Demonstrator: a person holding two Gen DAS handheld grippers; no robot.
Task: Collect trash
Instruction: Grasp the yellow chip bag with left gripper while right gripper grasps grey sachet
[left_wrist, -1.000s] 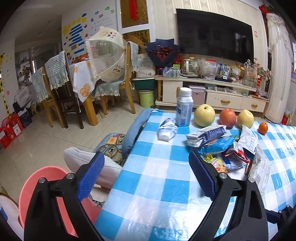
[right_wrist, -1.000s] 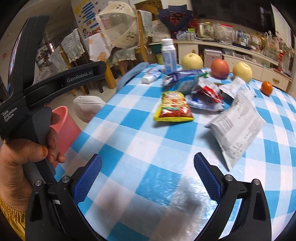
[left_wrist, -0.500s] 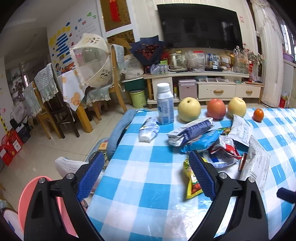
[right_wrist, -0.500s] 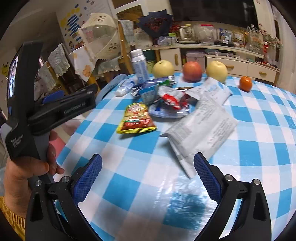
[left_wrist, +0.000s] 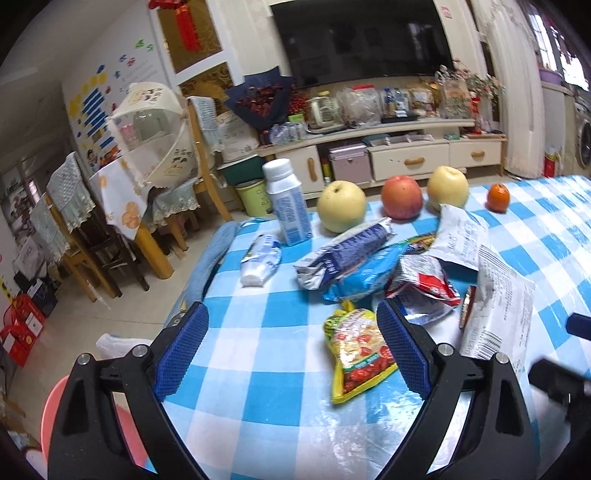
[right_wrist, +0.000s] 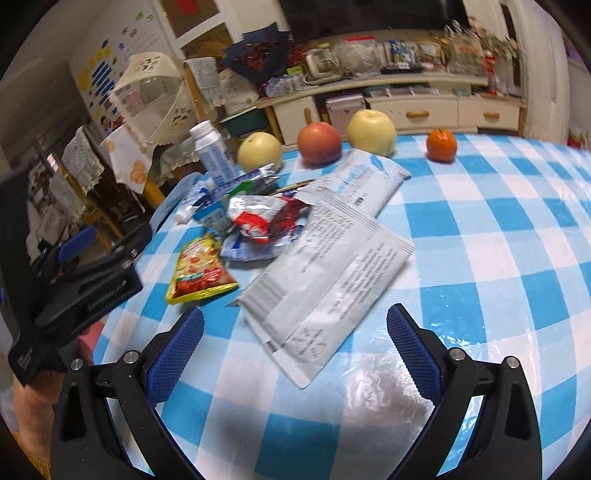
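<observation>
A heap of empty snack wrappers lies on the blue-checked tablecloth (left_wrist: 258, 343). A yellow packet (left_wrist: 356, 350) lies nearest my left gripper (left_wrist: 291, 350), which is open and empty above the table, its right finger beside the packet. A red and silver wrapper (left_wrist: 424, 291), blue wrappers (left_wrist: 354, 254) and a crushed white bottle (left_wrist: 258, 258) lie beyond. My right gripper (right_wrist: 295, 354) is open and empty just before a large grey pouch (right_wrist: 328, 273). A second pale pouch (right_wrist: 362, 181) lies behind it.
A white bottle (left_wrist: 288, 203) stands at the far table edge with two pears (left_wrist: 341, 206), an apple (left_wrist: 401, 197) and a tangerine (left_wrist: 497, 197). A pink bin (left_wrist: 55, 410) sits on the floor at lower left. Chairs (left_wrist: 70, 221) and a TV cabinet (left_wrist: 406, 155) stand beyond.
Both grippers have swung right and forward over the table towards the wrappers. The left one now has the yellow packet by its right finger; the right one has reached the grey pouch. Both stayed open.
</observation>
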